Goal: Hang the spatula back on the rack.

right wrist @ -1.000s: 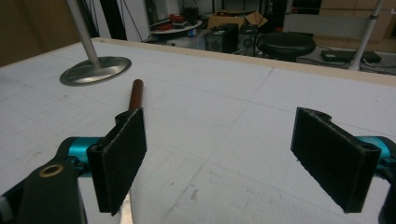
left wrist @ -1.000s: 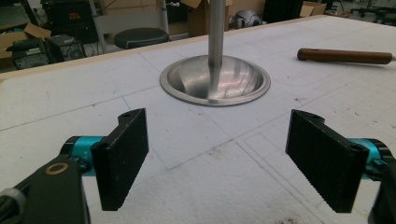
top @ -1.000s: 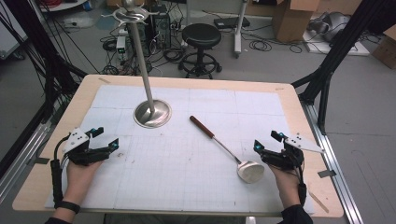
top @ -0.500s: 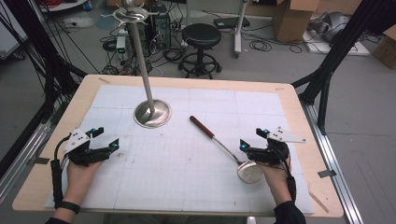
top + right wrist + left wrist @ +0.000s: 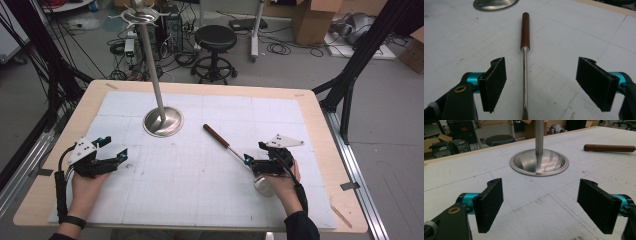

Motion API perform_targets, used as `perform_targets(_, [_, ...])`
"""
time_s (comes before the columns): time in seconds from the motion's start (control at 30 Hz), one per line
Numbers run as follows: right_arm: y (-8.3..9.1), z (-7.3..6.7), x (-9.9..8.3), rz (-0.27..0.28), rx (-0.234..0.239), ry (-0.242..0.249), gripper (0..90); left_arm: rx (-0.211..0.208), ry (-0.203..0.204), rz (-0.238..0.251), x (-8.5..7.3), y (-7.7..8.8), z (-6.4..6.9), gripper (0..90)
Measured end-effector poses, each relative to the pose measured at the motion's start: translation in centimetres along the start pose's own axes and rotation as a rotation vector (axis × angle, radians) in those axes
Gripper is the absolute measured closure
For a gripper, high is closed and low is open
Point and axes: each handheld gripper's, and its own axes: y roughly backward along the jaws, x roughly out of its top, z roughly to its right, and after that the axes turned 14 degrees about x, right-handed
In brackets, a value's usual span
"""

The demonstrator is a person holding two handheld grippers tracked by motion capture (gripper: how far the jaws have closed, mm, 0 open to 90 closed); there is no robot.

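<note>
We see our left gripper [image 5: 111,151] and right gripper [image 5: 253,154]: black ribbed jaws on turquoise mounts, black cables, a grey plate, dark right sleeve [image 5: 301,228], black wristband [image 5: 74,220].

Glossy metal stand base [image 5: 539,162], seemingly wooden handle [image 5: 525,30]

We moved our right tool [image 5: 253,161] inward from the counter's right side until it hung over the ladle [image 5: 524,75], its jaws spread wide to either side of the thin metal shaft, below the brown wooden handle [image 5: 525,30]. The bowl [image 5: 262,185] became partly covered by our hand.
</note>
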Motion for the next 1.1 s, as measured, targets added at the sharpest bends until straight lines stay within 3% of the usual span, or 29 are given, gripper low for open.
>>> perform_targets(0.27, [-1.5,-0.4,0.4,-0.101,0.009,0.025,31.1,0.0,-0.003,-0.001,0.0,0.0,0.0,21.6])
perform_targets(0.57, [-2.8,-0.3,0.7,-0.193,-0.002,0.01,37.0,0.001,-0.01,-0.001,0.0,0.0,0.1,21.7])
perform_targets(0.8, [-4.1,-0.2,0.9,-0.297,0.006,-0.015,45.6,0.0,-0.012,-0.001,0.0,0.0,0.1,21.6])
perform_targets(1.1, [-4.7,0.0,1.0,-0.357,0.005,-0.024,56.7,0.001,-0.014,-0.002,0.0,0.0,0.1,21.6])
